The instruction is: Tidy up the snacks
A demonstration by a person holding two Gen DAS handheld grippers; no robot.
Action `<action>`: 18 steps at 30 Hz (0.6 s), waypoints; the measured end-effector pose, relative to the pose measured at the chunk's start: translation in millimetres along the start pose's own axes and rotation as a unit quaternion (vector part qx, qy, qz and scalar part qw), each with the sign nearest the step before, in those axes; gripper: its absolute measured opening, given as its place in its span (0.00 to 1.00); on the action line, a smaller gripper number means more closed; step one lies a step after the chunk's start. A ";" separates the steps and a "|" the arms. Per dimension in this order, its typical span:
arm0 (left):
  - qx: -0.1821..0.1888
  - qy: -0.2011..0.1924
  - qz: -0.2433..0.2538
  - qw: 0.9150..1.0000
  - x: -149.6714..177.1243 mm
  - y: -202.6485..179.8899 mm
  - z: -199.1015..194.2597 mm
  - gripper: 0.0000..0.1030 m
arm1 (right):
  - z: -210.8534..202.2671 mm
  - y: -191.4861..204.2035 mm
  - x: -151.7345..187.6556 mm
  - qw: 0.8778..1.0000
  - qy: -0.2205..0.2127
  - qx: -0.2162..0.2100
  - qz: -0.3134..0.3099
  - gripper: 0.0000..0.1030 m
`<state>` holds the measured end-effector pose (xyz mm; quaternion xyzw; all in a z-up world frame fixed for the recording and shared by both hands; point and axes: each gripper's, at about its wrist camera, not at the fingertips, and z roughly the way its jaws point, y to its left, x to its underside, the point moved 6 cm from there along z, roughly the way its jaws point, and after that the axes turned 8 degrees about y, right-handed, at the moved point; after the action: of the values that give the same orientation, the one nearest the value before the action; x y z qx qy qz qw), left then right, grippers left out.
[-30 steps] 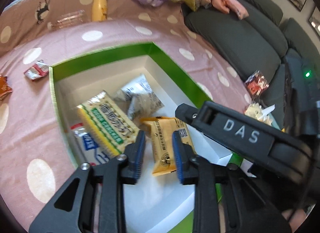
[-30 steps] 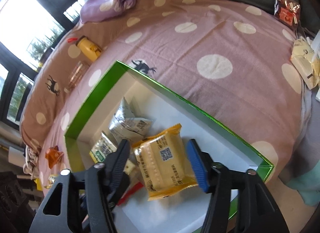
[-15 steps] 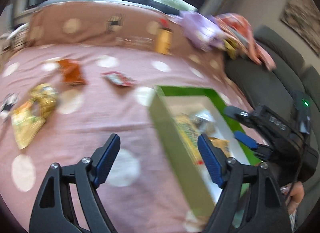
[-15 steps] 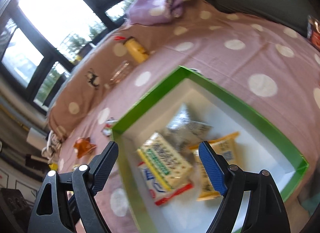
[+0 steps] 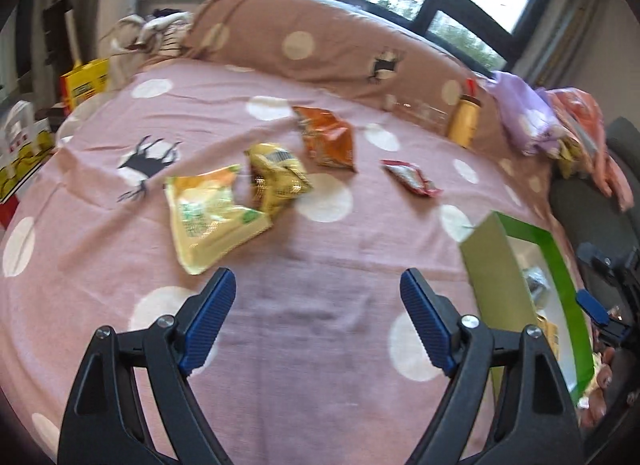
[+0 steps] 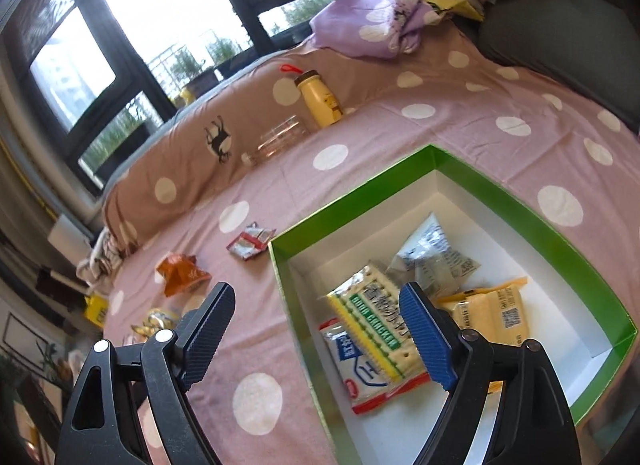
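Pointing obliquely downward, the left gripper (image 5: 316, 293), jaws opening and empty, hovered over the dotted cloth (image 5: 320, 345) short of loose snack packets (image 5: 212, 213), while the right gripper (image 6: 316, 309), empty and wide apart, straddled the green box (image 6: 500, 193) wall.

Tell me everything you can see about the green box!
The green box is a shallow, open, lidless carton with shiny green walls and a white inside, looking like cardboard. It sits flat on the pink dotted bedspread. Several snack packets lie inside, including a green-striped cracker pack. Neither pair of tongs touches it.
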<state>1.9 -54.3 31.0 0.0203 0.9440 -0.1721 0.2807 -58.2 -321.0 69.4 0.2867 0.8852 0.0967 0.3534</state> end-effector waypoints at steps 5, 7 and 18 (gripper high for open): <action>-0.024 -0.009 -0.009 1.000 -2.5 12.8 4.7 0.84 | 5.3 13.6 7.5 1.000 0.016 -0.015 -0.018 0.82; -0.034 0.000 -0.015 0.999 -2.0 18.4 8.9 0.84 | 8.3 15.7 9.7 0.999 0.028 -0.022 -0.016 0.82; -0.062 0.033 -0.052 0.996 -8.3 45.6 32.4 0.84 | 66.7 91.5 -18.0 0.986 0.141 -0.013 -0.085 0.82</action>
<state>32.0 -21.9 -4.2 -0.0407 0.9613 -0.1273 0.2410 38.0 -258.7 65.1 0.1896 0.9459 0.1168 0.2360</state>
